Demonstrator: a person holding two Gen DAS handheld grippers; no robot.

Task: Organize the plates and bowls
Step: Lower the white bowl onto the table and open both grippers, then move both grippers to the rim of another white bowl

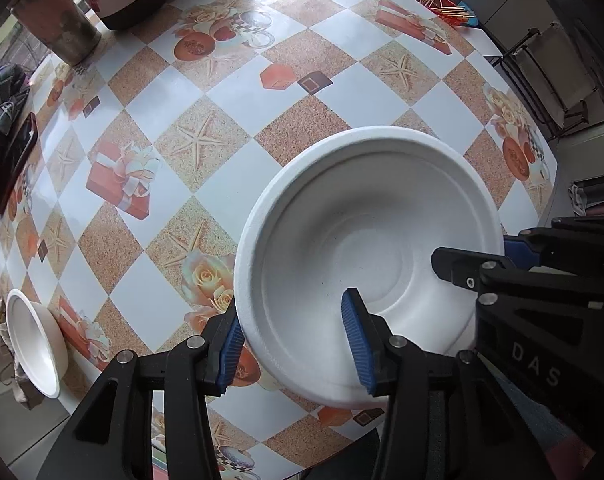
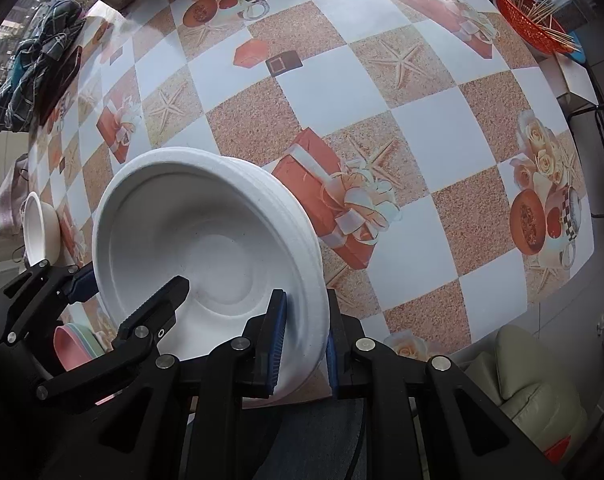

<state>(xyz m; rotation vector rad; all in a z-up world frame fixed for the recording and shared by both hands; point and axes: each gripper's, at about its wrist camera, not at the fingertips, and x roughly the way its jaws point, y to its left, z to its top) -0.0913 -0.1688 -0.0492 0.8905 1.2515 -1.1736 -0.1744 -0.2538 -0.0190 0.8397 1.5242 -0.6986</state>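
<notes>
The white plate stack [image 2: 205, 248] is pinched at its rim between the nearly closed fingers of the right gripper [image 2: 302, 340]. The left gripper [image 1: 293, 344] stands part open, its fingers straddling the opposite rim without pressing. The stack is judged light, stiff but crushable; the rim is best gripped gently, over the desk [image 1: 302, 88].

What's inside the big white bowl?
No food or dishes: the big white bowl looks bare inside. Only one finger of the left gripper and one finger of the right gripper reach over its rim. The tablecloth beneath is covered.
</notes>
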